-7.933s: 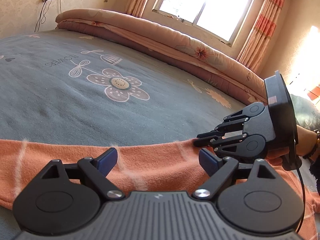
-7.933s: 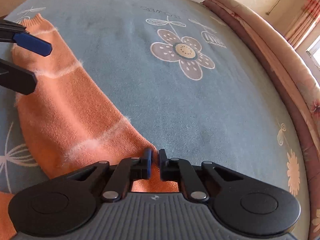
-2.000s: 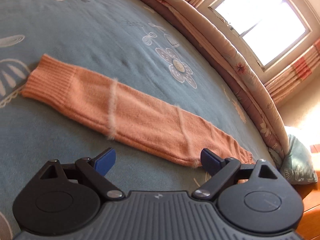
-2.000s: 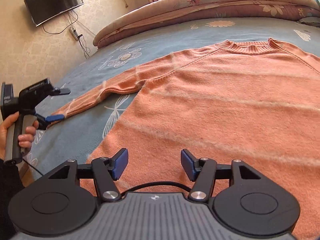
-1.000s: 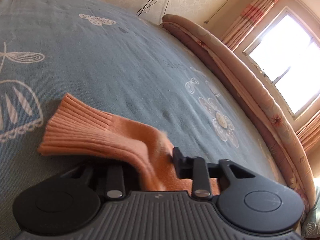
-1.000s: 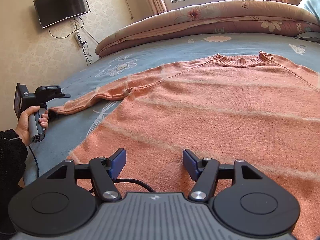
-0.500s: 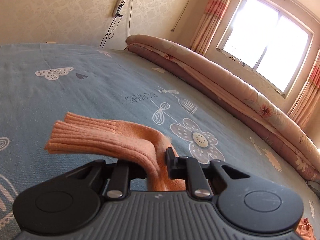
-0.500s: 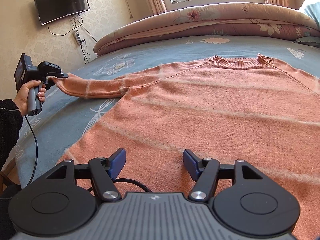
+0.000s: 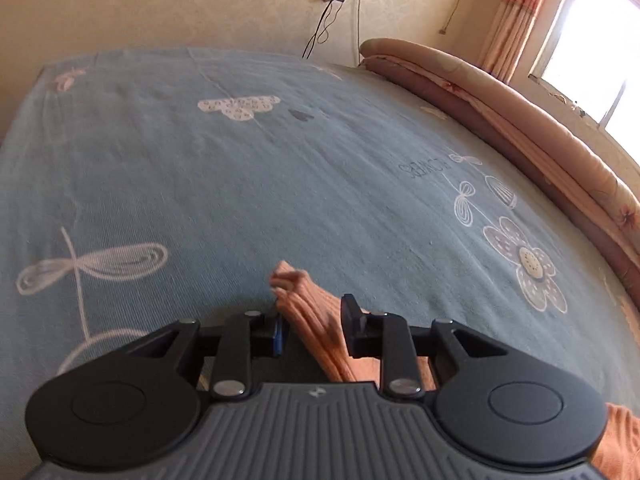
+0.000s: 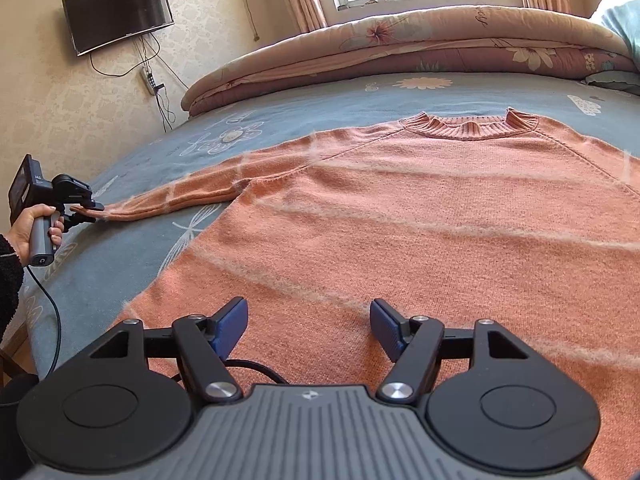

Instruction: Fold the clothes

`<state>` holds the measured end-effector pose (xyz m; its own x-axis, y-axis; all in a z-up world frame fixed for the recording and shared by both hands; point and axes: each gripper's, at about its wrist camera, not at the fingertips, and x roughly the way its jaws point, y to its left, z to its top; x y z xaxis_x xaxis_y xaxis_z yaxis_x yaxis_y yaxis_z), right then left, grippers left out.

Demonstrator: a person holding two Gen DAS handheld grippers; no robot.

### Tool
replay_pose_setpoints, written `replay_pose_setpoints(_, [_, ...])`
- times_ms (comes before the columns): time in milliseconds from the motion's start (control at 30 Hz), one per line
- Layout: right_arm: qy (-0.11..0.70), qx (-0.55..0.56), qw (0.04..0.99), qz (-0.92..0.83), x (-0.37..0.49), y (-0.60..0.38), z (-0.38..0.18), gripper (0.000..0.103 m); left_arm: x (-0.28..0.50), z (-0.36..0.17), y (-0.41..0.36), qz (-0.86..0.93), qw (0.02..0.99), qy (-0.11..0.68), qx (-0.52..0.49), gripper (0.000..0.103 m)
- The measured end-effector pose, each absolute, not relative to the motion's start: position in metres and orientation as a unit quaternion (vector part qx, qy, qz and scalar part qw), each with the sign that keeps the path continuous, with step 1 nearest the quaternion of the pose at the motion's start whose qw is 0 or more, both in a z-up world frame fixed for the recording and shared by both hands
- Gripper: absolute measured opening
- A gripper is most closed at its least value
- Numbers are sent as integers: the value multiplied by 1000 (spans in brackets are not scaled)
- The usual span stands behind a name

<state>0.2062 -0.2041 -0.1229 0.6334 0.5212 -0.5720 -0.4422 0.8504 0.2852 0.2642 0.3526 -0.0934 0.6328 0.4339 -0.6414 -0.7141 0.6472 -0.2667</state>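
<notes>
An orange sweater with pale stripes lies flat on the blue bed sheet, collar toward the window. Its left sleeve stretches out to the left. My left gripper has the ribbed cuff between its fingers; the jaws are opening, and the pads still touch the bunched cuff. In the right wrist view the left gripper holds the sleeve's end just above the sheet. My right gripper stands open above the sweater's lower body with nothing between its fingers.
A rolled floral quilt runs along the far side of the bed under the window. A black TV and hanging cables are on the left wall. A hand in a dark sleeve grips the left handle by the bed's left edge.
The left gripper lifted the cuff, then came back down and turned toward the wall. Less of the cuff sticks out past its fingers. The sleeve lies straighter. The right gripper has not moved.
</notes>
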Motion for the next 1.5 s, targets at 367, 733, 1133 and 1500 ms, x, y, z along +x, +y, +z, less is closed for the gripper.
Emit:
replay_pose_setpoints(367, [331, 59, 903, 266, 205, -205, -119, 72, 345, -67, 210, 41, 917, 348, -190, 50])
replay_pose_setpoints(733, [340, 79, 897, 273, 208, -214, -125, 76, 377, -54, 135, -25, 935, 323, -141, 73])
replay_pose_setpoints(1133, [339, 67, 899, 270, 207, -213, -124, 76, 401, -122, 134, -106, 884, 385, -243, 72])
replay_pose_setpoints(1500, [339, 81, 903, 253, 209, -227, -116, 76, 322, -119, 273, 35, 869, 346, -353, 72])
